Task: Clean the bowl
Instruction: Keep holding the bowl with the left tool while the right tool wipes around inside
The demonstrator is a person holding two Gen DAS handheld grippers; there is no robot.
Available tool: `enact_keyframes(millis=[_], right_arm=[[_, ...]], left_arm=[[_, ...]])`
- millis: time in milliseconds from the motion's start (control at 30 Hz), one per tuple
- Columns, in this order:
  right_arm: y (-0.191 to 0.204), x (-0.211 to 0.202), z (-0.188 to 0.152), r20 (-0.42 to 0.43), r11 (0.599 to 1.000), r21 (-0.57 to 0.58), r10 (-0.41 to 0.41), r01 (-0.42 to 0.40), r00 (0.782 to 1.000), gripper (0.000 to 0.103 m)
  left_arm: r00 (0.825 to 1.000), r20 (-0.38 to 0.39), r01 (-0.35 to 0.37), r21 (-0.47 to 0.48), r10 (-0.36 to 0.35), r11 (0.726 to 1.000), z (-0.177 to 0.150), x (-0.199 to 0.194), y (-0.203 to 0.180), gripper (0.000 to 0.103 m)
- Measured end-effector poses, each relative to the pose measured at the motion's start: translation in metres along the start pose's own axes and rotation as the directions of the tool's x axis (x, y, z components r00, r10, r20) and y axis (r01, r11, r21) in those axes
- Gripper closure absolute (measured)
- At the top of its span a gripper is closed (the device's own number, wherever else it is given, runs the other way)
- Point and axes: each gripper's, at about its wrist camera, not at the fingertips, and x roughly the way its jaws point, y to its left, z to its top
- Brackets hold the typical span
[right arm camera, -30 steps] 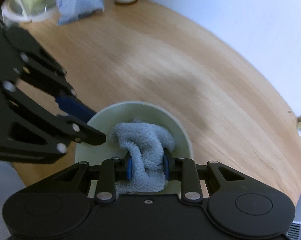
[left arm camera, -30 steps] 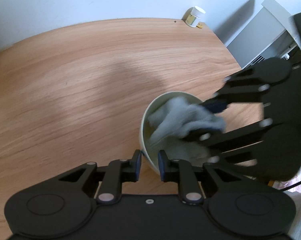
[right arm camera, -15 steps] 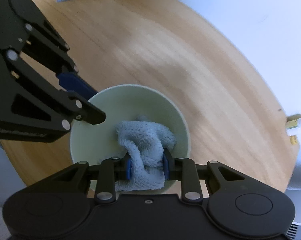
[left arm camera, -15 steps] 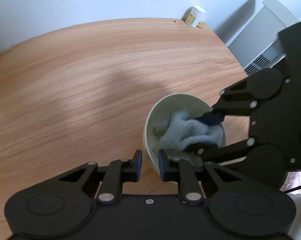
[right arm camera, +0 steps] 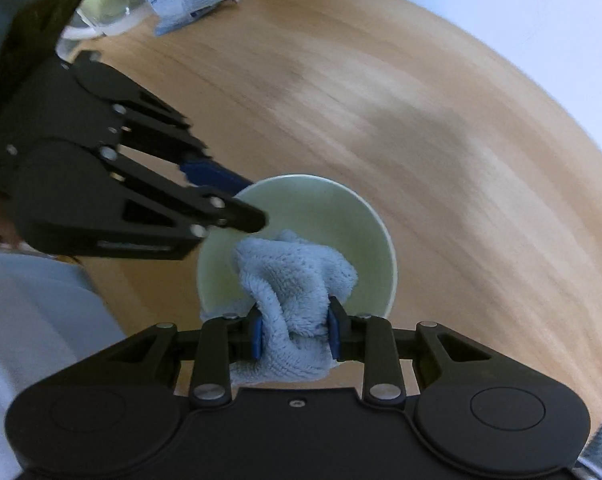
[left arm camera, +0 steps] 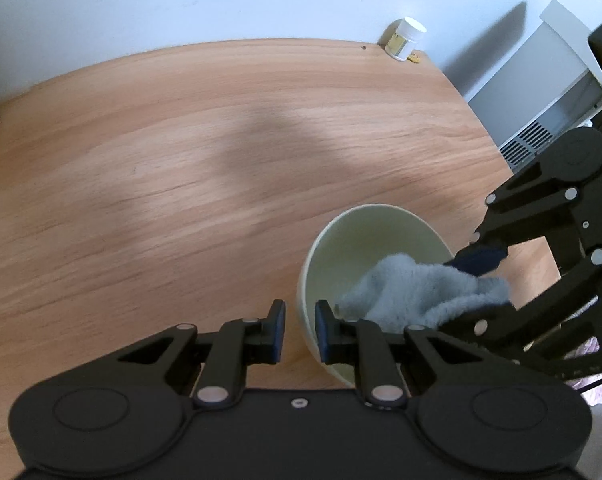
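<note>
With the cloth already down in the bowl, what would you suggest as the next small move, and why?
Probably sweep the cloth around the inner wall of the bowl. The right tongs pinch the bunched cloth, which sits low on the near side, leaving the far wall bare. The left tongs straddle the rim, one finger inside and one outside, so the bowl looks braced for the wipe.

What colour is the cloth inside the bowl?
The fluffy terry cloth is pale grey-blue, plain with no pattern; it shows best in the right wrist view.
</note>
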Motion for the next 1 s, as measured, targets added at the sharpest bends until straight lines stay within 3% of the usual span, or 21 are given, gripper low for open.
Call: enact_keyframes(millis=[267,367,533,633,800,1000], right_arm=[[0.002,0.044,0.010,-0.020,1.000,-0.015,0.027,-0.028,0.999,0.070],[0.007,0.053,0.011,-0.005,0.999,-0.044,-0.006,0.005,1.000,0.070],[0.016,0.058,0.011,0.013,0.995,-0.081,-0.065,0.066,0.998,0.069],[0.013,0.046,0.010,0.043,0.996,-0.055,-0.064,0.066,0.997,0.068],[0.004,0.023,0.007,0.126,0.999,0.006,0.050,-0.051,0.991,0.068],[0.006,0.039,0.010,0.130,0.996,0.004,0.087,-0.088,0.988,0.068]], left_arm=[[0.999,0.001,0.034,-0.021,-0.034,0.999,0.004,-0.002,0.003,0.093],[0.999,0.001,0.036,-0.031,-0.036,0.999,0.004,-0.005,0.005,0.093],[0.998,0.017,0.056,-0.068,-0.055,0.996,0.003,-0.015,0.008,0.089],[0.993,0.064,0.102,-0.125,-0.095,0.987,0.001,-0.029,0.015,0.078],[0.989,0.108,0.118,-0.180,-0.100,0.976,-0.004,-0.042,0.025,0.074],[0.990,0.094,0.123,-0.206,-0.106,0.971,-0.007,-0.036,0.026,0.074]])
